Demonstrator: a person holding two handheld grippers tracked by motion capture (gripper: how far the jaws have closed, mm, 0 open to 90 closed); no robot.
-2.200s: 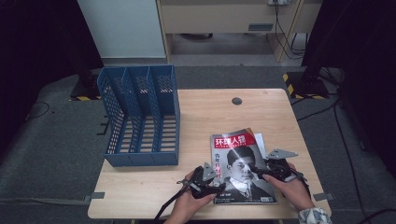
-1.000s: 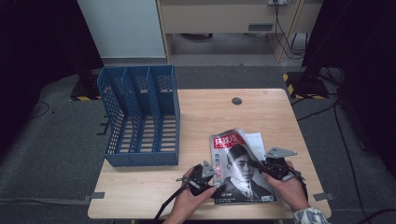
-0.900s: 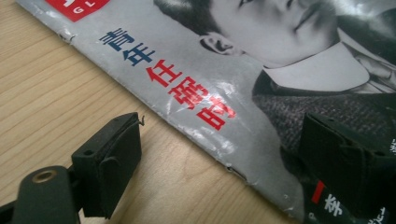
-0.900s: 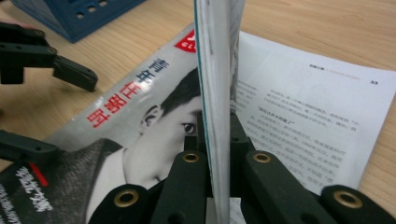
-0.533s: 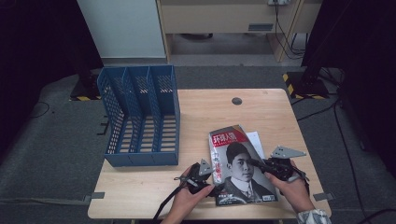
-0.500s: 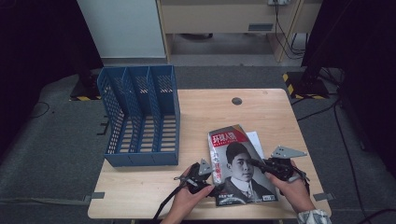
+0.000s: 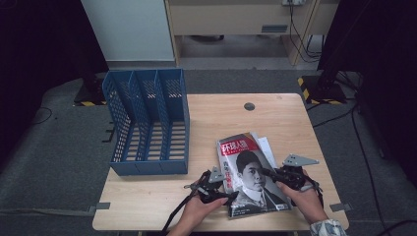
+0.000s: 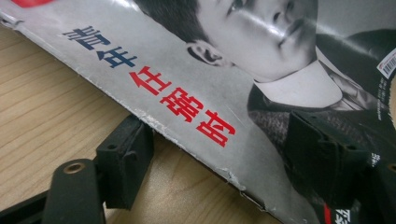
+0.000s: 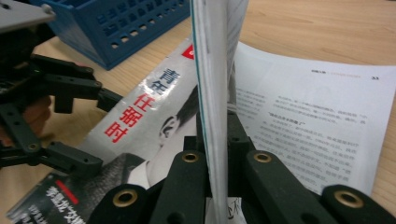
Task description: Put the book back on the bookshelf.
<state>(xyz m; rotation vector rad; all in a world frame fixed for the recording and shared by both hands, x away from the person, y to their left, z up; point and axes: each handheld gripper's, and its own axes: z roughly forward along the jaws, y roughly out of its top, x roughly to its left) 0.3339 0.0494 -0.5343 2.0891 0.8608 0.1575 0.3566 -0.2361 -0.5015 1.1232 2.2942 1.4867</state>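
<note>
Magazine [image 8: 224, 93] cover cropped; lower pages probably hidden beneath.

The high view looked down from above the counter's [image 7: 275, 113] near edge; both claw-mounted views sat close, facing each other across the shared magazine [image 7: 248, 169].

Grey carpet floor [image 7: 59, 162], wooden table [image 7: 275, 115]

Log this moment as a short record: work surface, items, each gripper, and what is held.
surface: wooden table
magazine: near the front edge, cover up, right edge lifted
file rack: blue, three slots, at the table's left
left gripper: jaws astride the magazine's spine edge, pads not pressing; jaws have just been closing
right gripper: shut on the magazine's cover and some pages, held edge-up
loose page: flat below the lifted part
</note>
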